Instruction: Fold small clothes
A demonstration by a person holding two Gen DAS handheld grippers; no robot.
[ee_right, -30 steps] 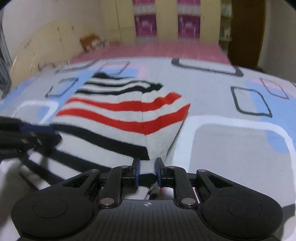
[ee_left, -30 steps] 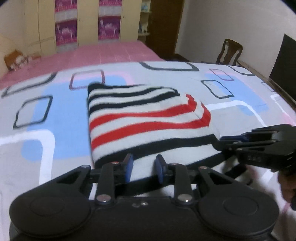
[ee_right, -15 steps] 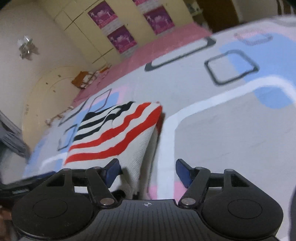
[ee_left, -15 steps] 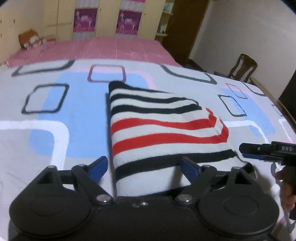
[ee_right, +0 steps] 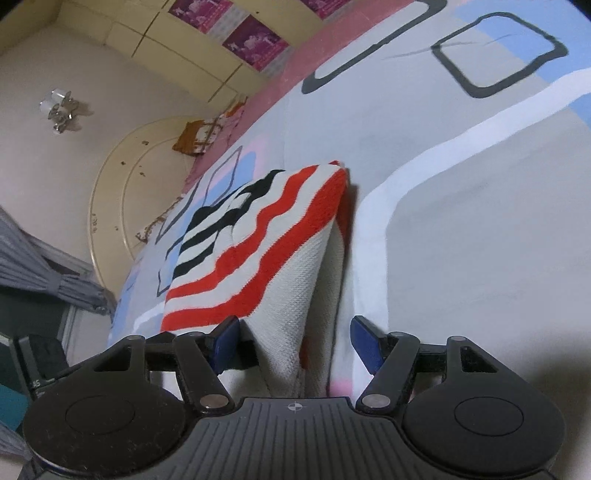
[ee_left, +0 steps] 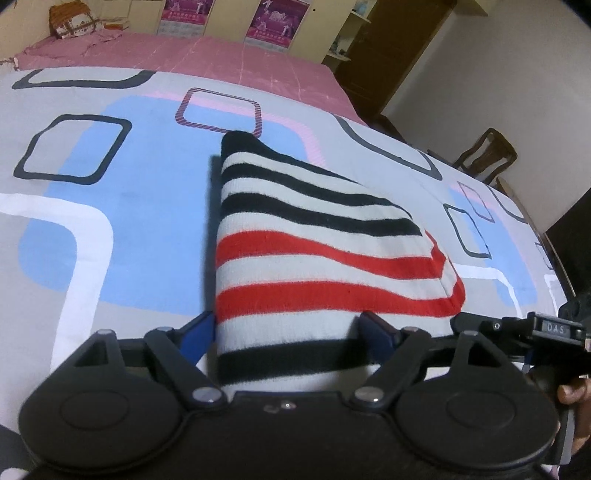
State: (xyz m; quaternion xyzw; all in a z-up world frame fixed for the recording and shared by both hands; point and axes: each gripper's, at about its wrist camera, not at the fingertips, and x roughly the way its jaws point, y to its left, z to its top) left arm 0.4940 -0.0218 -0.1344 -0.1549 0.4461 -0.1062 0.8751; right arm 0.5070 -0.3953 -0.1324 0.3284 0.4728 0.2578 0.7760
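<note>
A: Start at the near edge. What does the left gripper (ee_left: 288,332) have?
B: Nothing gripped. Its blue pads are spread, one at 8 o'clock in its own view just beside the sweater's (ee_left: 314,258) left edge, the other at 5 o'clock on the cloth. The near end of the sweater lies between them, and the jaws are closing a little, not yet pressing on it.
A: And the right gripper (ee_right: 295,341)?
B: Released too. Its pads stand apart at 6 o'clock in its view, with the sweater's near corner between them but unpinched. In the left view it shows at 4 o'clock, black, with a hand (ee_left: 572,397) behind it.
A: Where is the sweater?
B: Folded flat on the bedsheet (ee_left: 110,221), running from 6 o'clock up toward 12 in the left view. Near stripes are black, then red, then black again at the far end. The right edge is a rounded fold.
A: What lies past it?
B: More sheet, grey with blue patches and dark square outlines. Beyond that a pink cover (ee_left: 221,59) at 12 o'clock, then a cushion (ee_left: 72,20) at 11 against the cupboards (ee_left: 229,11).
A: And to the side?
B: A wooden chair (ee_left: 484,155) at 2 o'clock, well apart from the sweater. In the right view a rounded headboard (ee_right: 133,184) at 10 o'clock and a grey curtain (ee_right: 37,266) at 9.
</note>
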